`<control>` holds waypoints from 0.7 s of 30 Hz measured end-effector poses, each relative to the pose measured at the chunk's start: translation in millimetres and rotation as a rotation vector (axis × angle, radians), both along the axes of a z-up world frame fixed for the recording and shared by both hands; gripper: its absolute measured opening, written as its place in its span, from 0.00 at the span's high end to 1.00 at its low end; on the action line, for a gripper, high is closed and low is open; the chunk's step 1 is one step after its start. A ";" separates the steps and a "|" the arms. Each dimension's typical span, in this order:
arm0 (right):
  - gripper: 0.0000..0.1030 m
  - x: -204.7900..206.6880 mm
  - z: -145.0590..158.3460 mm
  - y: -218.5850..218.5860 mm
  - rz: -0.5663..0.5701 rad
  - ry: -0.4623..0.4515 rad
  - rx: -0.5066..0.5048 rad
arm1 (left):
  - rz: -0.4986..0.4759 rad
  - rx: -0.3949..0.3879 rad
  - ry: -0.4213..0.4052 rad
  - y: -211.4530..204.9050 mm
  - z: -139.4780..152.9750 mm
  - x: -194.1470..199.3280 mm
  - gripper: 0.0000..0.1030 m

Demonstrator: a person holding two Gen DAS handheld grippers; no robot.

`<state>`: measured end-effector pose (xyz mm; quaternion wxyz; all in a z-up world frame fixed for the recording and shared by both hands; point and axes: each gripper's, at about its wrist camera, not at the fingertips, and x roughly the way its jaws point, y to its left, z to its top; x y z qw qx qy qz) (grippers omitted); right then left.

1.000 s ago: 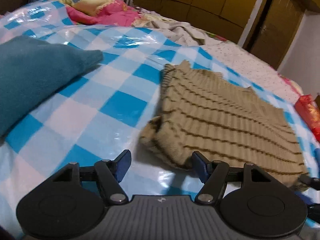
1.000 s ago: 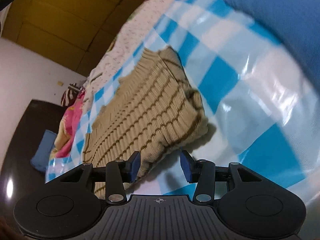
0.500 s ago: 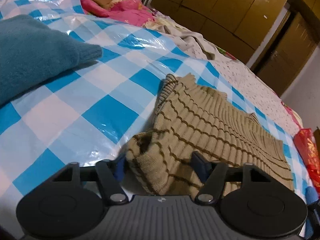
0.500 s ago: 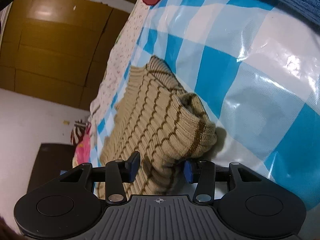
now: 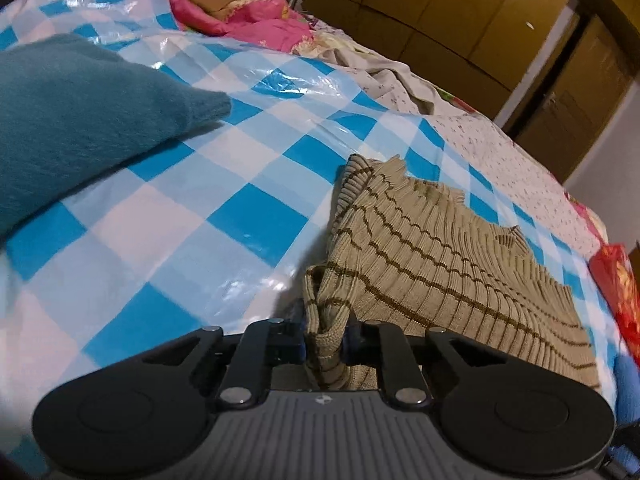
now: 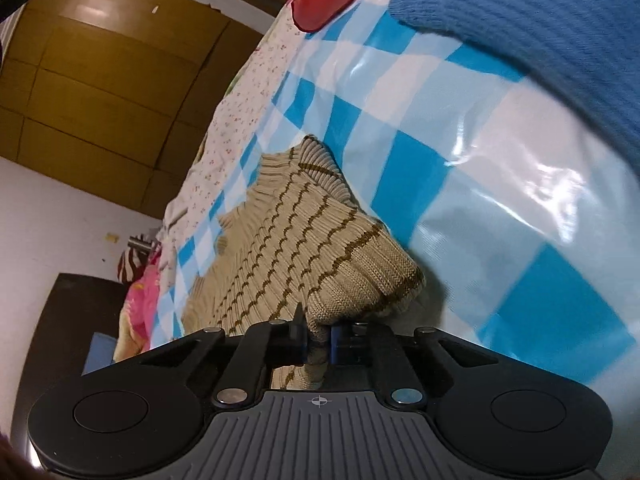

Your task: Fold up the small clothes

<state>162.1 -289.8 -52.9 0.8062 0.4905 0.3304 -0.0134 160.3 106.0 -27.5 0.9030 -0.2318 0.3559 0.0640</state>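
A small beige ribbed sweater with thin brown stripes lies on a blue and white checked plastic sheet over a bed. My left gripper is closing its jaws on the sweater's near left corner, and the knit is bunched and pinched between the pads. In the right wrist view the same sweater runs away from me. My right gripper is closing too, its pads pressing a fold of the near ribbed hem.
A teal knit garment lies at the left and a blue knit one at the right. Pink and yellow clothes are heaped at the far end. A red bag sits beside the sweater. Brown wardrobe doors stand behind the bed.
Both grippers stood open just short of the sweater, moved in over its near corners, then closed on the knit. The pinched corners are bunched and slightly lifted.
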 end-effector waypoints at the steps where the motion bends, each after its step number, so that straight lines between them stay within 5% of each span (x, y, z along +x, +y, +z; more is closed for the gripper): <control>1: 0.92 -3.6 1.4 -0.2 0.007 0.001 -0.004 | -0.006 0.006 0.005 0.7 -0.2 -5.2 0.74; 11: 0.92 -73.1 14.6 3.3 0.094 0.042 -0.039 | -0.095 0.054 0.077 7.2 5.2 -72.0 0.74; 21: 0.92 -109.0 9.8 14.0 0.107 0.068 -0.139 | -0.087 0.114 0.078 4.2 6.6 -87.4 0.70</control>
